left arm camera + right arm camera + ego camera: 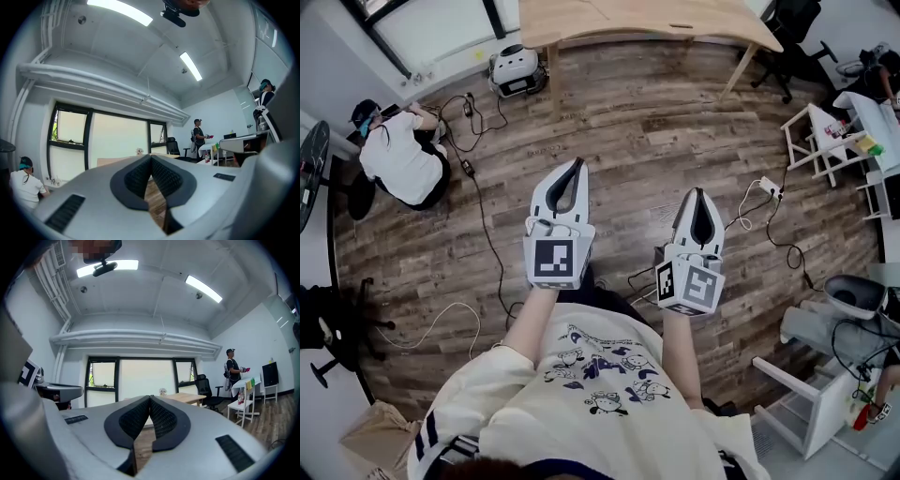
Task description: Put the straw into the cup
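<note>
Left gripper (577, 164), right gripper (698, 192): both shut, nothing held. Wood floor (656, 141) seen below. Straw and cup not seen near either gripper. Straw likely light, thin, easily squashed: best pinched softly near middle.

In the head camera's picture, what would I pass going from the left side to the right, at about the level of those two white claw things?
crouching person → left gripper → right gripper → white power strip → small white table
</note>
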A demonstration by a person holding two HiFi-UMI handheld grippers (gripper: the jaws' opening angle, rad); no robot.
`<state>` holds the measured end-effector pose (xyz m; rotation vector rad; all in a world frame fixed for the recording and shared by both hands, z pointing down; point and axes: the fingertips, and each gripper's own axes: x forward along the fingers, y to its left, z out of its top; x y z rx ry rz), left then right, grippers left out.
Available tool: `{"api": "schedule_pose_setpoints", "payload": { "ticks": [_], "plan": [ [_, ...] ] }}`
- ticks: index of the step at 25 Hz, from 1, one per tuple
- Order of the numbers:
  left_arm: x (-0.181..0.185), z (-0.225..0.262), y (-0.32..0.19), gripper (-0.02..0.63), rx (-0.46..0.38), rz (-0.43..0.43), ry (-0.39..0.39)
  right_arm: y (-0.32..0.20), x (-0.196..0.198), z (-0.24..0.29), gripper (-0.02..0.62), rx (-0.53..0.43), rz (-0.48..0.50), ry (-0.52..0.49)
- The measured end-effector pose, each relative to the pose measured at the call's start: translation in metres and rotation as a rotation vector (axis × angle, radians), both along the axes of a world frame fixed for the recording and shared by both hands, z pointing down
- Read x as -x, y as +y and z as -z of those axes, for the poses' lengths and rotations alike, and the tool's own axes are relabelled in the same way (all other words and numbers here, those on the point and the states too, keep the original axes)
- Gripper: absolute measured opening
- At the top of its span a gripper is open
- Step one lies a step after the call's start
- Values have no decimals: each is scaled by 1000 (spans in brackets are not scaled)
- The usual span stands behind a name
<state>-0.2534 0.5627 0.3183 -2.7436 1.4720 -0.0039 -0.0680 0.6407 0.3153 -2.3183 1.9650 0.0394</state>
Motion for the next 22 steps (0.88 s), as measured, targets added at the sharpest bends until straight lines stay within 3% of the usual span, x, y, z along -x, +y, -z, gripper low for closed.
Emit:
{"api": "schedule_pose_setpoints", "payload": {
  "ticks": [10,22],
  "plan": [
    [-2,-9,-28,29,14,30,-30,-24,-13,-18,-10,18,-2,-54],
    [-27,-6,-136,29,9,18,-10,-131,-33,-13,-9,23,-5,-50]
  ]
}}
